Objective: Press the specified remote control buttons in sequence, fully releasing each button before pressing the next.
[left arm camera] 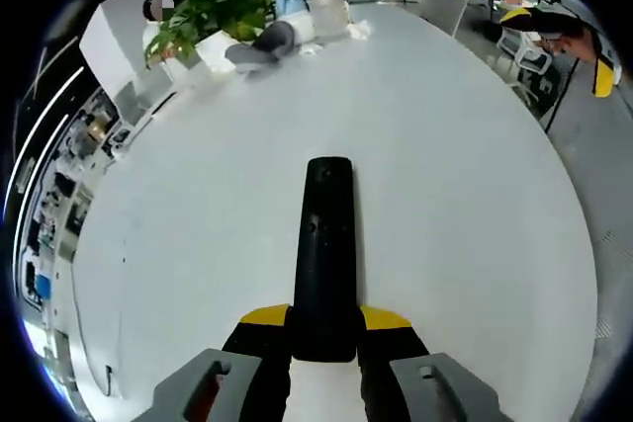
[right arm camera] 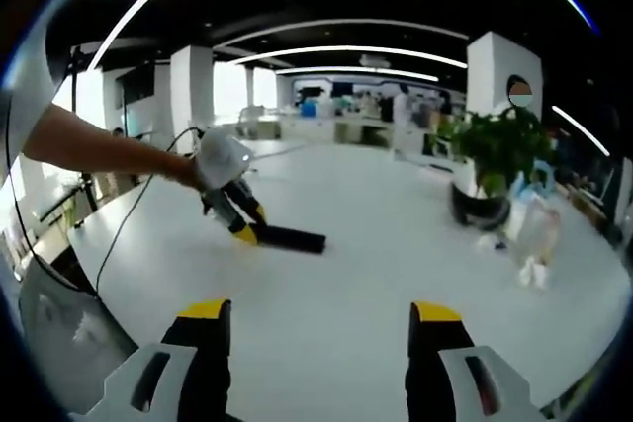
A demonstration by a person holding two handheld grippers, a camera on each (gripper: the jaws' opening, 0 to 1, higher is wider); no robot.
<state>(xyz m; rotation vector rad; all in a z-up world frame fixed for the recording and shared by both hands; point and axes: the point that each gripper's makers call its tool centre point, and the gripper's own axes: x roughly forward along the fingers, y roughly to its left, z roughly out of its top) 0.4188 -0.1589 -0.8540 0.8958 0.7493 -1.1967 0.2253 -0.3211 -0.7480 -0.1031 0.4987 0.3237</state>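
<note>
While left gripper (left arm camera: 324, 328) clasps one remote (left arm camera: 324, 254), right gripper (right arm camera: 316, 328) gapes.

The left gripper (left arm camera: 323, 328) is gripping the near end of a black remote control (left arm camera: 324, 254) between its yellow-tipped jaws at the bottom centre of the frame. The remote is pointing straight up the frame, lying over a white table (left arm camera: 465, 195). A leafy potted plant (left arm camera: 223, 7) is standing at the upper left, with a clear plastic bag (left arm camera: 328, 15) just to its right.
</note>
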